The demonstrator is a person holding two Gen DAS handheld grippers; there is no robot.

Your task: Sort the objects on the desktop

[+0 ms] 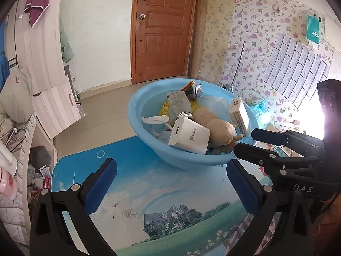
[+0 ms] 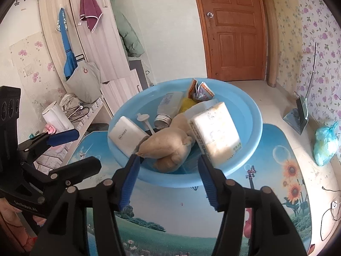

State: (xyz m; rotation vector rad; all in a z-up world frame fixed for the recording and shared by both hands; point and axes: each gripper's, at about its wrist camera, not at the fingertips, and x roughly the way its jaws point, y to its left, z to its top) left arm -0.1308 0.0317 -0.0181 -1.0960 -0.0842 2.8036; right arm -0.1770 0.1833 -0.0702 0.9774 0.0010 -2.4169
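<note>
A light blue basin (image 1: 136,115) (image 2: 253,115) stands on a table with a printed landscape top (image 1: 149,194) (image 2: 170,224). In it lie a white charger block (image 1: 189,137) (image 2: 125,136), a beige plush toy (image 1: 219,131) (image 2: 168,147), a white carton (image 1: 239,115) (image 2: 215,132), a clear bottle (image 1: 179,104) (image 2: 168,106) and snack sachets (image 1: 191,89) (image 2: 200,91). My left gripper (image 1: 171,166) (image 2: 85,149) stands wide open before the basin's near rim, holding nothing. My right gripper (image 2: 168,160) (image 1: 245,139) is open at the rim, its tips either side of the plush toy without pressing it.
The table's left edge drops to cluttered floor and a low shelf (image 1: 12,166). A wardrobe (image 2: 89,49) stands to the left and a wooden door (image 1: 162,27) behind. On the floor at the right are a dustpan (image 2: 298,119) and a blue plastic bag (image 2: 326,145).
</note>
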